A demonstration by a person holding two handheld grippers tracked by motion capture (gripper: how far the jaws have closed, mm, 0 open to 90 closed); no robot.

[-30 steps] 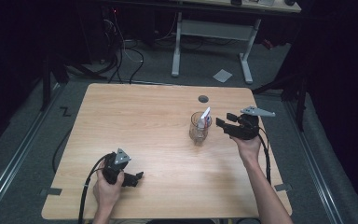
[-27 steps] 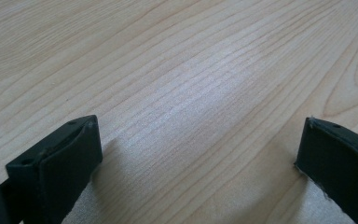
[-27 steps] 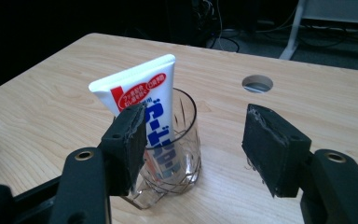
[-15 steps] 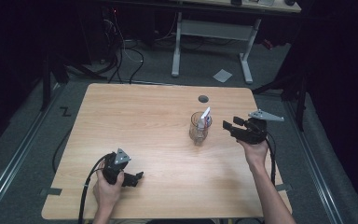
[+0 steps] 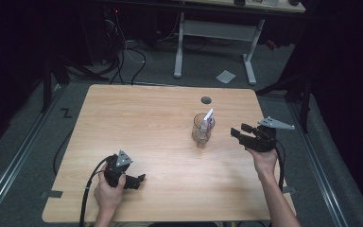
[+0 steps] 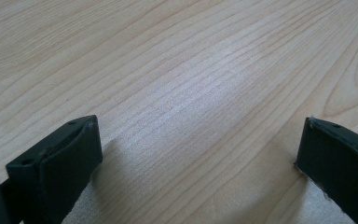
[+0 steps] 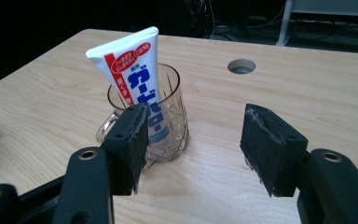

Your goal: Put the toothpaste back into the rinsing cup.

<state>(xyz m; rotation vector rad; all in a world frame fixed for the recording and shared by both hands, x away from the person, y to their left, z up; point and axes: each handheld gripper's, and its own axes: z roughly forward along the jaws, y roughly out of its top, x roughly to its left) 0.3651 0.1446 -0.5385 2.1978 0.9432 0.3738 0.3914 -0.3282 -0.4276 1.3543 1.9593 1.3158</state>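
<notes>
A clear glass mug stands right of the table's middle. A white toothpaste tube with red and blue print leans upright inside it. My right gripper hovers open a short way to the right of the mug, jaws pointed at it, nothing between them. My left gripper rests low over the bare wood near the table's front left, open and empty.
The wooden table has a round cable hole behind the mug. Cables trail from both grippers off the front edge. A white desk frame and floor cables lie beyond the far edge.
My right gripper has drawn back from the mug toward the right and nearer the person. The left gripper has stayed where it was.
</notes>
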